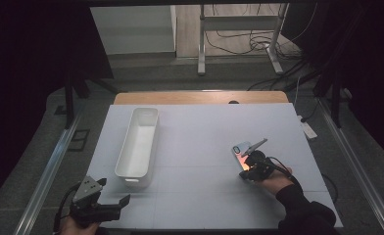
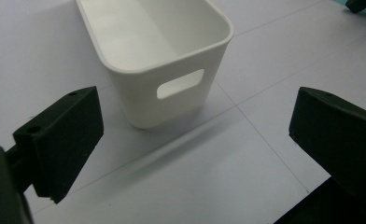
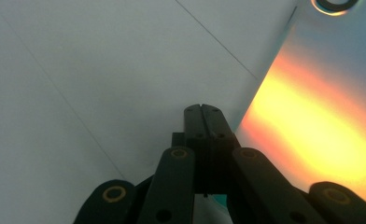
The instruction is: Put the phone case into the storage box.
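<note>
White table [image 1: 200, 147]: bin [image 1: 137, 142], phone [image 1: 242, 155].

The high view hung above the person's side and looked forward and down over the whole white table [image 1: 204, 132], taking in the floor beyond. The left gripper view sat low near the table's near left corner, facing along its own jaws at the end wall of the white bin [image 2: 172, 88], quite near; that bin [image 1: 138, 142] lay in the high view too. The right gripper view was pressed close to the tabletop, beside an iridescent phone case [image 3: 321, 107], also seen from above [image 1: 242, 154].
</note>
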Action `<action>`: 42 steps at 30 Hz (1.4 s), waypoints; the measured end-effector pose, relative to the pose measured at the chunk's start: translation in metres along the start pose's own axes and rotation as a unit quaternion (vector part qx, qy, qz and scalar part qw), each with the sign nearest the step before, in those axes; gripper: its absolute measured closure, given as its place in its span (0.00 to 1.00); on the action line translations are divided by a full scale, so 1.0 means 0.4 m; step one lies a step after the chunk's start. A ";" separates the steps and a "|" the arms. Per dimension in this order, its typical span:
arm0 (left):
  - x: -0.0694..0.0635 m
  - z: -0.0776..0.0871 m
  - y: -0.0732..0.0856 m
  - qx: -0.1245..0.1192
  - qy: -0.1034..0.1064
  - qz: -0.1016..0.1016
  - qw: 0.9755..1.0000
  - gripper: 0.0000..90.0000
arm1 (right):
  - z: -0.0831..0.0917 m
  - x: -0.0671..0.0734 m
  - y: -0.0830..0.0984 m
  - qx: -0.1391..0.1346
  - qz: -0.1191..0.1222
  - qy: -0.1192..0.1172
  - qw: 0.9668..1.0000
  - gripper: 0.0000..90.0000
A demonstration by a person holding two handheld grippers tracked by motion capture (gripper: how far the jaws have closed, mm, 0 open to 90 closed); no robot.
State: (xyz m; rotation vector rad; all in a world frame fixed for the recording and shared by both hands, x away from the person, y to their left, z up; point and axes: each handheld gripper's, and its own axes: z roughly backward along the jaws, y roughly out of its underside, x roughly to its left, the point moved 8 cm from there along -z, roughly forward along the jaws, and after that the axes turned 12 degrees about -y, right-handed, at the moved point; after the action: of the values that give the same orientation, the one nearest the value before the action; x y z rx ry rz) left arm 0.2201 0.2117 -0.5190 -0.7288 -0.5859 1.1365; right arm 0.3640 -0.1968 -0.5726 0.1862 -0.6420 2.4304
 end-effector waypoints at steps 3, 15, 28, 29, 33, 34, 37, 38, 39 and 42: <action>0.000 0.000 0.000 0.000 0.000 0.000 1.000 0.04 | 0.003 -0.005 0.003 -0.002 -0.003 0.002 1.000 0.99; 0.000 0.000 0.000 0.001 0.000 -0.001 1.000 0.04 | 0.010 -0.012 0.011 -0.005 -0.006 0.002 1.000 0.99; 0.000 0.000 0.000 0.001 -0.001 -0.001 1.000 0.05 | 0.018 -0.002 0.006 -0.014 -0.010 0.004 1.000 0.99; 0.000 -0.001 0.000 0.001 -0.001 -0.001 1.000 0.05 | 0.020 -0.001 0.006 -0.015 -0.010 0.006 1.000 0.99; -0.001 -0.001 0.000 0.002 -0.002 -0.001 1.000 0.05 | 0.028 0.003 0.001 -0.020 -0.006 0.006 1.000 0.98; -0.001 -0.001 0.000 0.002 -0.002 -0.001 1.000 0.05 | 0.030 0.003 0.000 -0.020 -0.006 0.007 1.000 0.97; -0.001 -0.001 0.000 0.002 -0.002 -0.002 1.000 0.05 | 0.036 0.002 -0.002 -0.023 -0.005 0.015 1.000 0.90; -0.001 -0.001 0.000 0.002 -0.002 -0.002 1.000 0.05 | 0.037 0.001 -0.003 -0.024 -0.006 0.016 1.000 0.88; -0.001 -0.001 0.000 0.002 -0.002 -0.002 1.000 0.05 | 0.039 -0.001 -0.003 -0.024 -0.007 0.020 0.999 0.86; -0.001 -0.002 0.000 0.002 -0.002 -0.002 1.000 0.05 | 0.050 -0.007 -0.007 -0.031 -0.013 0.027 0.999 0.80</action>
State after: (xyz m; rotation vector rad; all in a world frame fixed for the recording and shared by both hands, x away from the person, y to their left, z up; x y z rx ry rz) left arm 0.2205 0.2110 -0.5193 -0.7209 -0.5885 1.1357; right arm 0.3677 -0.2059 -0.5549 0.1018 -0.6858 2.3776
